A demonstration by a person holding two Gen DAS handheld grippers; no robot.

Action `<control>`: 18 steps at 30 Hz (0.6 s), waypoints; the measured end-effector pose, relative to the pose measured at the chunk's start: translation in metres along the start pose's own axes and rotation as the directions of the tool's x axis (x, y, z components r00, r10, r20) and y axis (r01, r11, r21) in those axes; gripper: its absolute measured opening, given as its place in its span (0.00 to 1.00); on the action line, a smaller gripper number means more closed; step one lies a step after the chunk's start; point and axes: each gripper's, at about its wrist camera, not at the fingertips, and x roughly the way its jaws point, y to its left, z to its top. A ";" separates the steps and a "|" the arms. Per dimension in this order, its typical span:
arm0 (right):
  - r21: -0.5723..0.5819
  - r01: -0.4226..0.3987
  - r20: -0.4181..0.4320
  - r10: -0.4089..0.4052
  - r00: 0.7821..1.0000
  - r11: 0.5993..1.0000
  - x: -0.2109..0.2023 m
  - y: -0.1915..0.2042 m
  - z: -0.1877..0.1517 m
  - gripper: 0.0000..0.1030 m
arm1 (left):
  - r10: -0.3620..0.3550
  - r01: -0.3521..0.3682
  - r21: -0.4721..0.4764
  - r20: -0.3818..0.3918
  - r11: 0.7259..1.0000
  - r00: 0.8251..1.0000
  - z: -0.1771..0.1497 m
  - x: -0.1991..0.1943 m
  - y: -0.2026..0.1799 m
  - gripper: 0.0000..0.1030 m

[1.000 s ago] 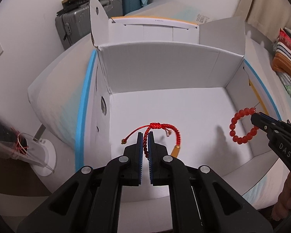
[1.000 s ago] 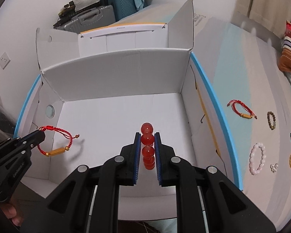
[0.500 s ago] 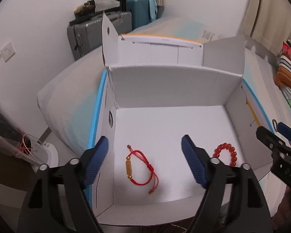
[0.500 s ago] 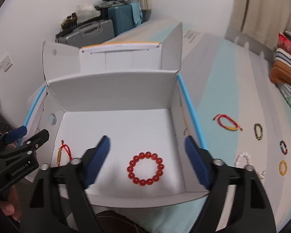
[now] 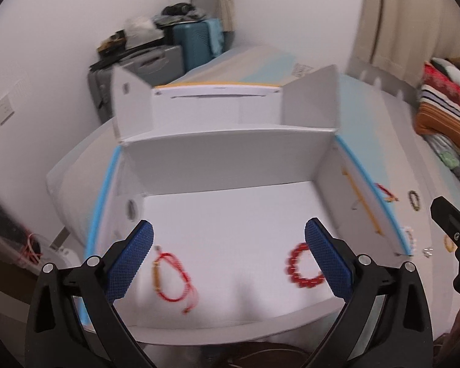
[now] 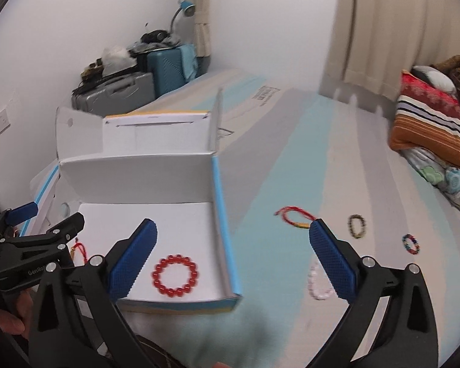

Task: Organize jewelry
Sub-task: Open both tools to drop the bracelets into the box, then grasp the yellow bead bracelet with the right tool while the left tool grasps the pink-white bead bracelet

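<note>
An open white box with blue edges sits on the bed. Inside lie a red cord bracelet at the left and a red bead bracelet at the right, also in the right wrist view. My left gripper is open and empty above the box's near side. My right gripper is open and empty, over the box's right wall. On the bedsheet lie another red cord bracelet, a white bead bracelet, a dark bead bracelet and a multicoloured one.
Suitcases stand against the far wall. Folded striped blankets lie at the right of the bed. The box's lid flaps stand upright at the back. A curtain hangs behind.
Both grippers opened and dropped their bracelets into the box, then pulled back and up. The right gripper has swung right toward the bracelets on the sheet.
</note>
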 end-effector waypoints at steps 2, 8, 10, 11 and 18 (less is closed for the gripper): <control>0.020 0.017 0.007 -0.017 1.000 1.000 -0.006 -0.017 -0.002 0.93 | -0.026 0.026 0.016 0.006 1.000 1.000 0.001 -0.003 -0.017 0.94; 0.082 0.087 0.000 -0.087 0.996 0.993 -0.018 -0.081 -0.016 0.93 | -0.099 0.095 0.098 0.031 0.991 0.995 -0.003 -0.013 -0.077 0.94; 0.087 0.127 -0.002 -0.128 0.992 0.988 -0.022 -0.104 -0.020 0.93 | -0.119 0.113 0.137 0.040 0.984 0.992 -0.005 -0.017 -0.101 0.94; 0.093 0.151 0.001 -0.152 0.988 0.984 -0.024 -0.116 -0.023 0.93 | -0.135 0.127 0.160 0.044 0.979 0.990 -0.006 -0.018 -0.112 0.94; 0.181 0.259 -0.052 -0.253 0.966 0.949 -0.024 -0.216 -0.042 0.93 | -0.222 0.209 0.245 0.029 0.947 0.975 -0.011 -0.015 -0.185 0.94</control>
